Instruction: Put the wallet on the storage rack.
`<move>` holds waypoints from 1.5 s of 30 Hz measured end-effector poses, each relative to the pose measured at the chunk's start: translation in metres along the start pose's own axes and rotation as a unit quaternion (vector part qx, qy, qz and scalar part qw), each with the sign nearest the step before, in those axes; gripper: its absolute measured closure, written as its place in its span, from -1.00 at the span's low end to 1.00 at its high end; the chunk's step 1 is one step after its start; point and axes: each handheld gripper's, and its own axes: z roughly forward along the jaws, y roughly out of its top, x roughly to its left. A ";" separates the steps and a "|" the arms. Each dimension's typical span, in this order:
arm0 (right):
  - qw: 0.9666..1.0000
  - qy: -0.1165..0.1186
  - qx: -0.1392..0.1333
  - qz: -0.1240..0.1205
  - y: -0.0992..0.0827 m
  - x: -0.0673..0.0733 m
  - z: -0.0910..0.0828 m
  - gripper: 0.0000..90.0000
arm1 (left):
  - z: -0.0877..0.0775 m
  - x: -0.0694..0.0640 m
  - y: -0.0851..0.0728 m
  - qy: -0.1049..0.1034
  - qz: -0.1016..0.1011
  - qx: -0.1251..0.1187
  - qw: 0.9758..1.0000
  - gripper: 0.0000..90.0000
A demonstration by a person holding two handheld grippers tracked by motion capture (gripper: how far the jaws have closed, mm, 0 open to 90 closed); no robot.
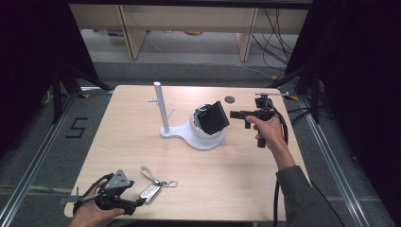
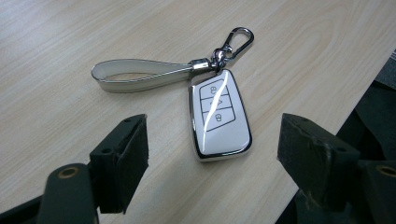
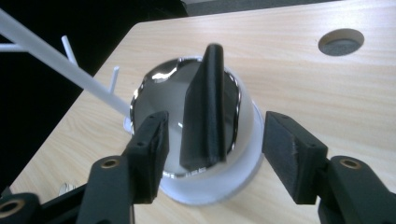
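A white car key fob (image 2: 219, 114) with a pale strap (image 2: 140, 74) and a metal clip lies flat near the table's front edge (image 1: 150, 191). My left gripper (image 1: 137, 204) rests just in front of it, jaws open (image 2: 215, 128), with the fob's near end between the pads but untouched. A black flat case (image 1: 213, 117) stands on edge in a white bowl with a shiny inside (image 1: 203, 137). My right gripper (image 1: 235, 115) hovers to the right of the bowl, jaws open (image 3: 212, 123) on either side of the case (image 3: 205, 112), clear of it.
A white stand (image 1: 161, 106) with a tall post and small pegs shares its base with the bowl (image 3: 159, 88). A round cable hole (image 1: 230, 99) sits in the tabletop behind the bowl. The table's front edge lies close behind my left hand.
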 end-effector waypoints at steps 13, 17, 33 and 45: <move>0.999 0.008 -0.020 -0.029 -0.056 -0.004 -0.018 -0.20 | 0.001 -0.001 -0.001 0.003 0.000 -0.001 1.000 -0.46; 0.999 0.018 -0.020 -0.046 -0.069 -0.004 -0.019 -0.20 | 0.000 -0.001 -0.001 0.001 -0.002 -0.005 1.000 -0.46; 0.998 0.020 -0.009 -0.057 -0.104 0.002 -0.020 -0.23 | 0.000 -0.001 -0.006 0.003 -0.013 -0.010 1.000 -0.46; 0.993 0.001 0.056 -0.099 -0.153 0.007 -0.016 -0.25 | 0.002 0.000 -0.003 0.008 -0.008 -0.007 1.000 -0.48</move>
